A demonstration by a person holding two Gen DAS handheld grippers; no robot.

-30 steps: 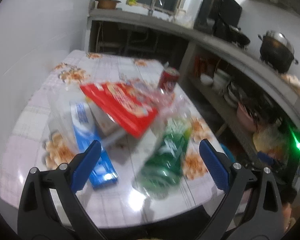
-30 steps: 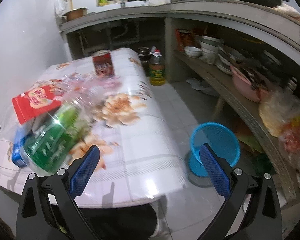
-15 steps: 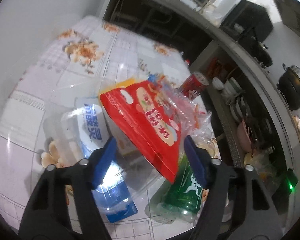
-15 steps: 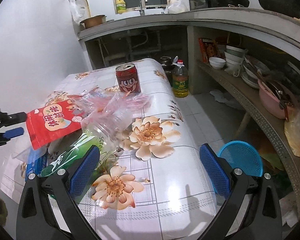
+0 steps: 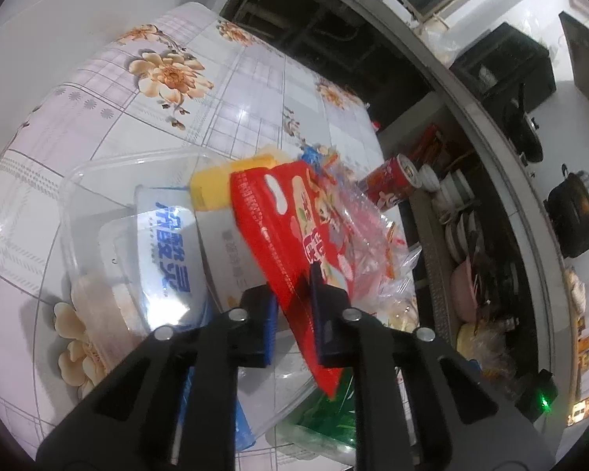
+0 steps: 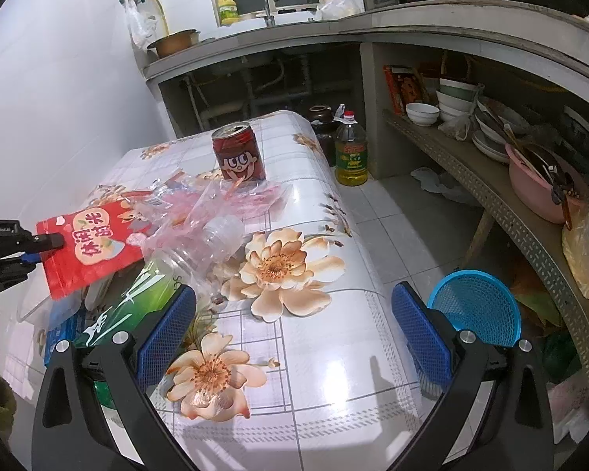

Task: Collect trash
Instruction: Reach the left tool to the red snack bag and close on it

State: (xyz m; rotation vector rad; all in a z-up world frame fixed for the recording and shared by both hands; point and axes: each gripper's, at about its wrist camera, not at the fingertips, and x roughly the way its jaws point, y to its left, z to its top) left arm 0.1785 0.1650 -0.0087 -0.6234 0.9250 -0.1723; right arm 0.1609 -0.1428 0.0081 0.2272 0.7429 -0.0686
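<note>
A red snack pouch (image 5: pixel 294 235) (image 6: pixel 94 247) hangs tilted over the table, and my left gripper (image 5: pixel 290 286) (image 6: pixel 45 249) is closing on its lower edge, pads pressing both sides. A green-labelled plastic bottle (image 6: pixel 137 294) (image 5: pixel 326 420) lies under it, beside crumpled clear wrappers (image 6: pixel 216 204). A red drink can (image 6: pixel 237 153) (image 5: pixel 392 186) stands upright further back. My right gripper (image 6: pixel 294 306) hovers open over the flowered tablecloth (image 6: pixel 314 353), holding nothing.
A clear plastic tub (image 5: pixel 98 196) holds a blue-and-white box (image 5: pixel 169 243) and a yellow packet (image 5: pixel 224 180). On the floor to the right stand a blue basket (image 6: pixel 477 306) and an oil bottle (image 6: pixel 351 153). Shelves with bowls (image 6: pixel 455 94) run along the right.
My left gripper swung in over the red pouch and its jaws went from wide open to pinched on it. The right gripper drifted a little, and the can appears nearer in its view.
</note>
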